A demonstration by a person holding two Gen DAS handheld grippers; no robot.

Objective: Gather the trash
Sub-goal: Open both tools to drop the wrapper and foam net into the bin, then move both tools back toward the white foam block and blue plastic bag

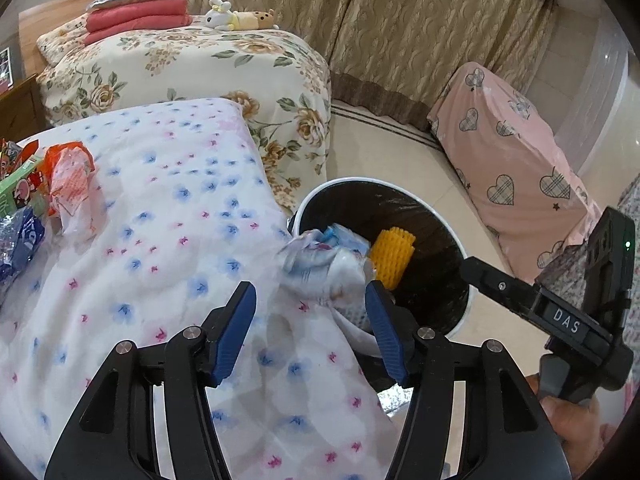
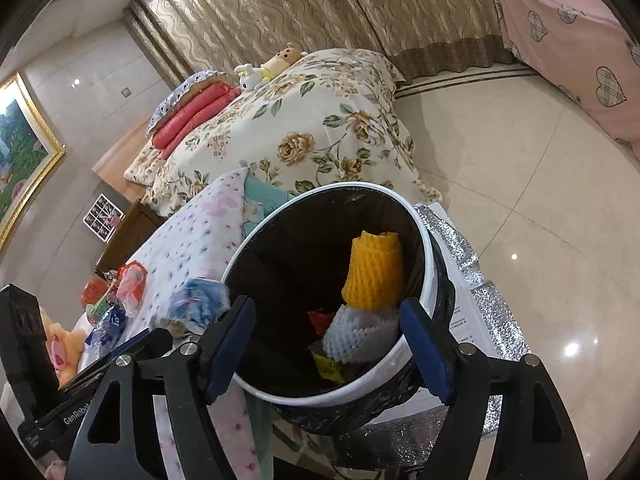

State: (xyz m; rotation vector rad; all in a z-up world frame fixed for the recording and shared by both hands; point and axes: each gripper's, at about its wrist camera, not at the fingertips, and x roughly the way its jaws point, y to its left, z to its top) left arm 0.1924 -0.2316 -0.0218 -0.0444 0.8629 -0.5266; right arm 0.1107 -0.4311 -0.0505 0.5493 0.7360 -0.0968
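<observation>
Left gripper (image 1: pixel 311 312), fingers spread, empty; the wrapper (image 1: pixel 326 264) seems airborne over the bin (image 1: pixel 432 204). Right gripper (image 2: pixel 327 342), fingers also apart, hovers; clear the rim before withdrawing

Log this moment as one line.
left gripper open | wrapper at bin rim | right gripper open over bin

I can read "DAS" in white letters on the right gripper (image 1: pixel 568 322). I can read "GenRobo" on the left gripper (image 2: pixel 78 416), and the rest of that word is hidden.
</observation>
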